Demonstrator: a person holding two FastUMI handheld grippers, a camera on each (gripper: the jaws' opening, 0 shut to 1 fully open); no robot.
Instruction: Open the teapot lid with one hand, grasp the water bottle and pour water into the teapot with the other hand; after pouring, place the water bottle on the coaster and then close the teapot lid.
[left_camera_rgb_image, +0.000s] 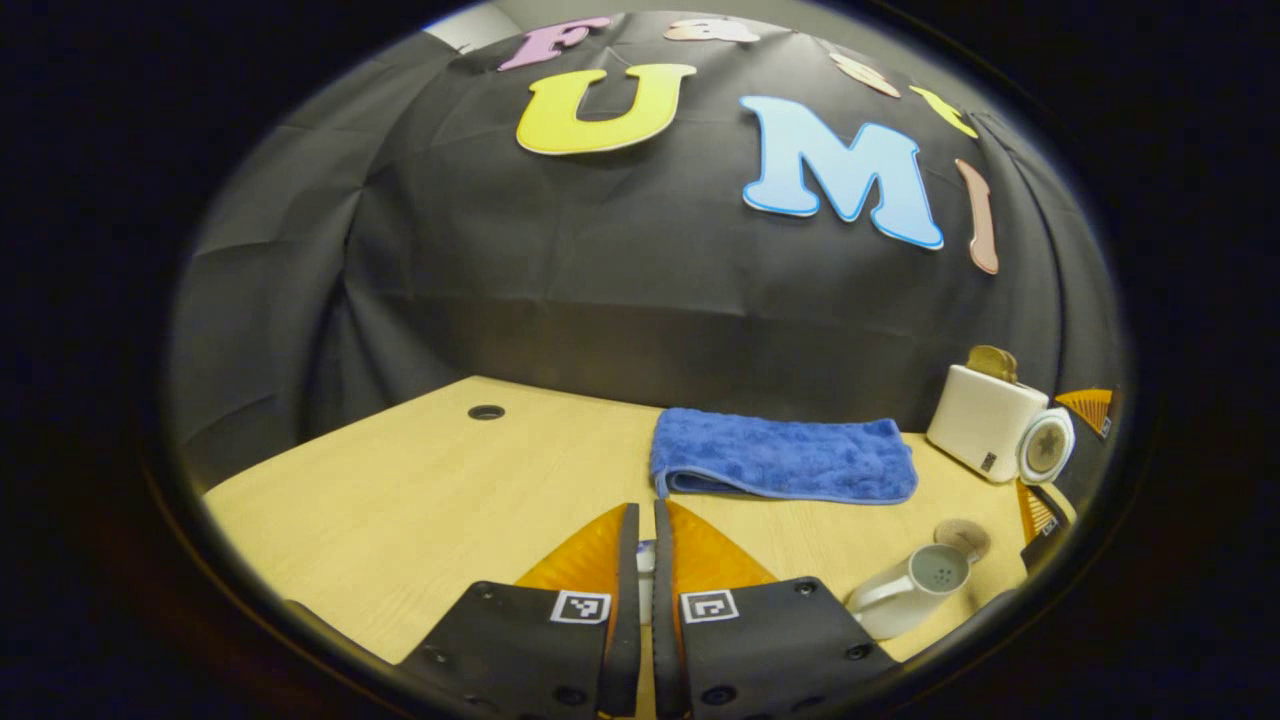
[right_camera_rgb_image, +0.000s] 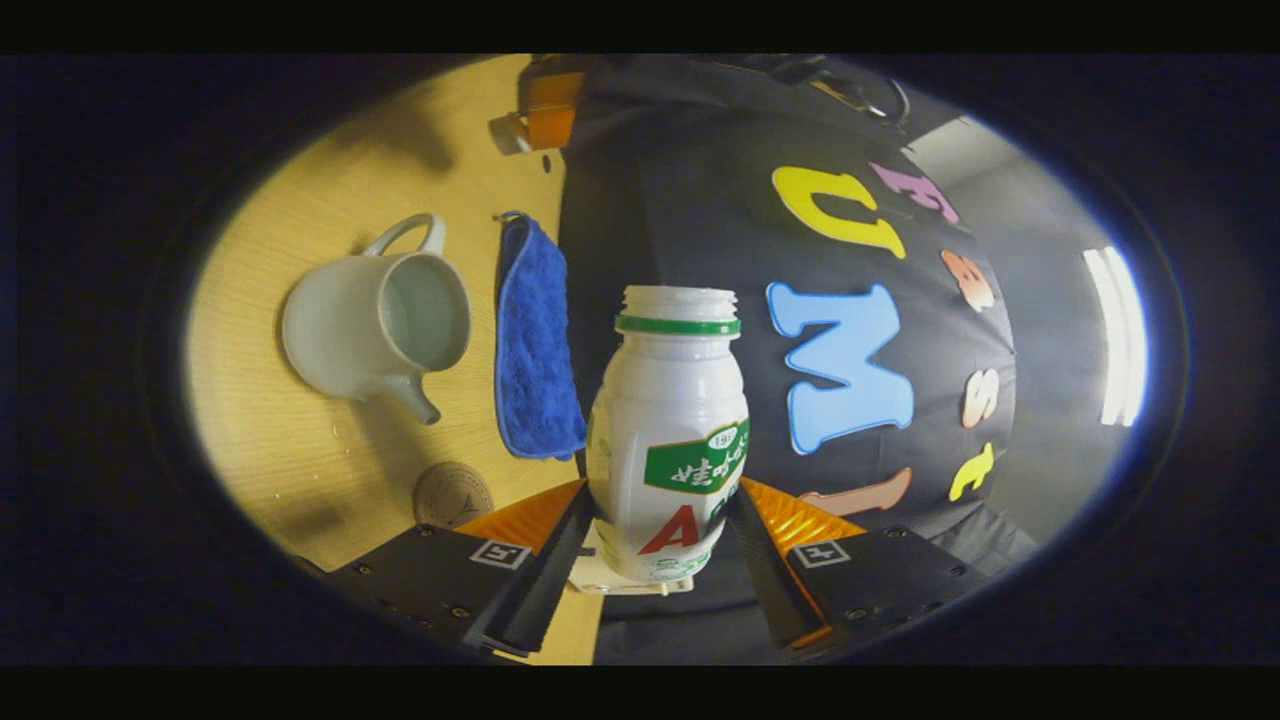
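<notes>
Right gripper (right_camera_rgb_image: 655, 545) jaws clamped on water bottle (right_camera_rgb_image: 668, 440), left gripper (left_camera_rgb_image: 645, 570) jaws nearly closed on something small — blue towel (right_camera_rgb_image: 535, 340) beside lidless teapot (right_camera_rgb_image: 375, 325).

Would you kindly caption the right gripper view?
Right gripper holds the uncapped water bottle sideways beside the open teapot.

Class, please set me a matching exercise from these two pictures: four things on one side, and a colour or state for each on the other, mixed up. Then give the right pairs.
Things:
1. teapot
2. bottle
3. towel
4. coaster

Colour or state:
A. blue and folded
B. held between the fingers of the right gripper, cap off
C. round and brown, nothing on it
D. white, lid off

Pairs: 1-D, 2-B, 3-A, 4-C
</notes>
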